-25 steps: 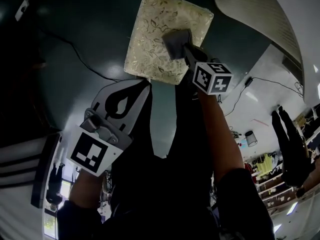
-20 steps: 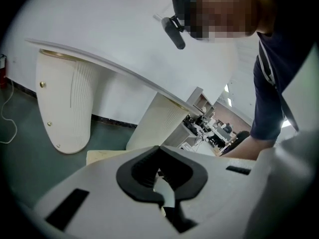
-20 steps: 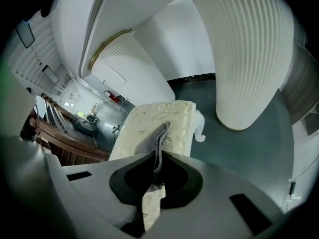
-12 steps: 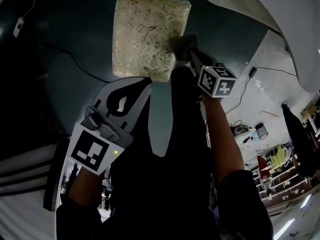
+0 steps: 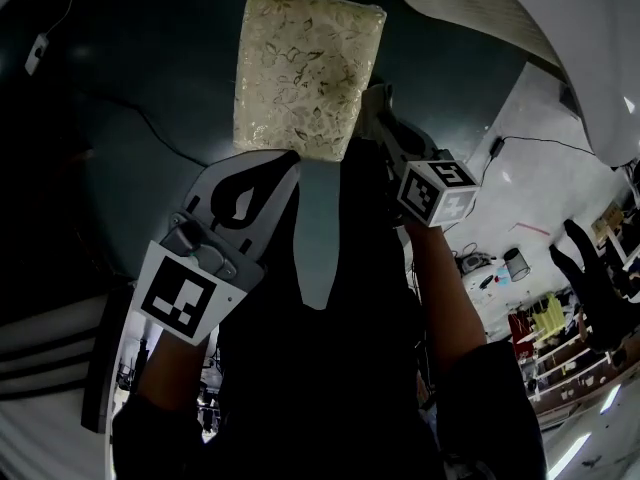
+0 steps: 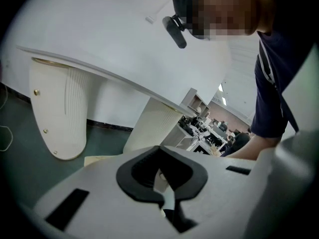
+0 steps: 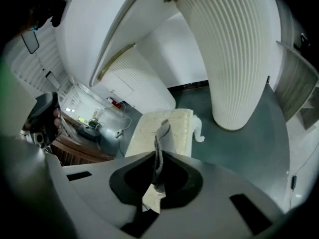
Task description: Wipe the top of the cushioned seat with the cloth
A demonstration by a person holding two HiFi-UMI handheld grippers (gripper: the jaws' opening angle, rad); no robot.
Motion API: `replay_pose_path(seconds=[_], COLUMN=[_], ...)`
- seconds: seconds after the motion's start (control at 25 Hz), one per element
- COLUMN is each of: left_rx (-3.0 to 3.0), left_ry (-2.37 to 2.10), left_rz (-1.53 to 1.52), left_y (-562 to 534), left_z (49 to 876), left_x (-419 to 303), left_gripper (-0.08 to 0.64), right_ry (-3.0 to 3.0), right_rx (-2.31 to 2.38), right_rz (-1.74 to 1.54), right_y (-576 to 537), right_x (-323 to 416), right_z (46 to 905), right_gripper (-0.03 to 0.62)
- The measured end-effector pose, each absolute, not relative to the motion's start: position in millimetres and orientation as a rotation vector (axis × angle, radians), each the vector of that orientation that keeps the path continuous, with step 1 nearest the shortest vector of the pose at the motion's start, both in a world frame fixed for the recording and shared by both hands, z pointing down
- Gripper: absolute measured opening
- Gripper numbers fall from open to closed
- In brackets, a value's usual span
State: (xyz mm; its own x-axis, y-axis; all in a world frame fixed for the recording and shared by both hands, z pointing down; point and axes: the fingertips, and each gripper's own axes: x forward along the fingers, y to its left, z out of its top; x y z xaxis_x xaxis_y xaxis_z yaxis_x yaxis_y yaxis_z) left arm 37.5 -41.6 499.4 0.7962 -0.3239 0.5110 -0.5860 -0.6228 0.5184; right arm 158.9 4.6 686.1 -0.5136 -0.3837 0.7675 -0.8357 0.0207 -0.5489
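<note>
The cushioned seat [image 5: 305,68], cream with a gold leaf pattern, stands on the dark floor at the top of the head view. My right gripper [image 5: 378,108] hangs just off its right edge, shut on a grey cloth [image 5: 373,93]. In the right gripper view the cloth [image 7: 159,148] stands up folded between the jaws of the right gripper [image 7: 159,158], with the seat [image 7: 172,126] and one white leg [image 7: 198,132] beyond. My left gripper [image 5: 275,173] is shut and holds nothing, at the seat's near edge. The left gripper [image 6: 160,156] view shows only a sliver of the seat [image 6: 99,159].
A white table top [image 5: 520,28] curves over the upper right. Ribbed white pedestals [image 7: 239,59] [image 6: 57,113] stand close to the seat. A black cable [image 5: 150,103] lies on the floor to the left. Shelves and clutter [image 5: 540,318] fill the lower right.
My right gripper has drawn the cloth from the middle of the seat top toward me and to the right, off the right edge. The left gripper has stayed put.
</note>
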Motion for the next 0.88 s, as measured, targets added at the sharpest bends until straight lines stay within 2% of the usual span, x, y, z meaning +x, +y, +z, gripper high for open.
replay_pose_path(seconds=[0.48, 0.88], left_rx=[2.200, 2.114], left_ry=[-0.875, -0.977], left_rz=[0.435, 0.403], left_y=[-19, 6], left_z=[509, 525], left_x=[-106, -167], left_gripper=[0.006, 0.006], right_ry=[-2.002, -1.934], right_rx=[0.986, 0.820], right_rz=[1.511, 1.499], right_y=[9, 47], right_x=[-29, -98], right_z=[695, 739], right_gripper=[0.034, 0.034])
